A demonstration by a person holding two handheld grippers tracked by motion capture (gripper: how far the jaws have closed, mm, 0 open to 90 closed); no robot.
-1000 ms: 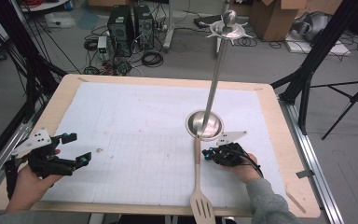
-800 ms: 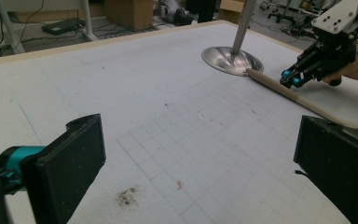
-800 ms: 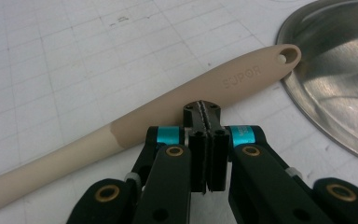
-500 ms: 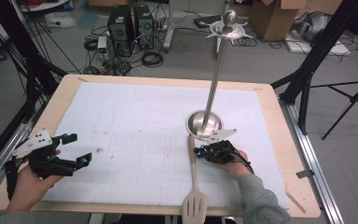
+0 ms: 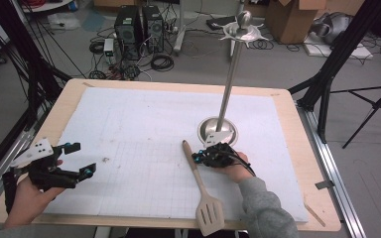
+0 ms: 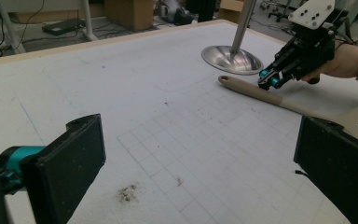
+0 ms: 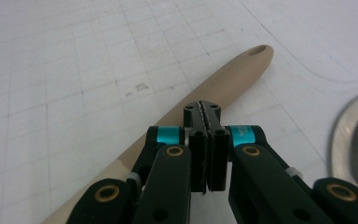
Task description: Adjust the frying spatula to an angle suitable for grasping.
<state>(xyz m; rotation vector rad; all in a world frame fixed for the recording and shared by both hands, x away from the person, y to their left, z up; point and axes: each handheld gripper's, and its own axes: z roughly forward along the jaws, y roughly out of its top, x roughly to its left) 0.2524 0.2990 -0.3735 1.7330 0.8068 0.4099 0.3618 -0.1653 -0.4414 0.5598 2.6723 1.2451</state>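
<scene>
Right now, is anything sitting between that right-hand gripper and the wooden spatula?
Nothing visible. The right gripper, jaws shut, sits right at the spatula handle, with only bare white mat around it.

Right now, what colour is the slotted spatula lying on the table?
Beige, the slotted spatula; clearest in the high view.

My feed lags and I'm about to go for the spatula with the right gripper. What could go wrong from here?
1. The right gripper sits shut over the spatula handle; pressing down as is would likely push it, not grasp it.
2. The tall metal stand rises right beside that hand; a lift or swing could knock it.
3. The spatula's slotted head overhangs the table edge, so a nudge might tip it off.
</scene>
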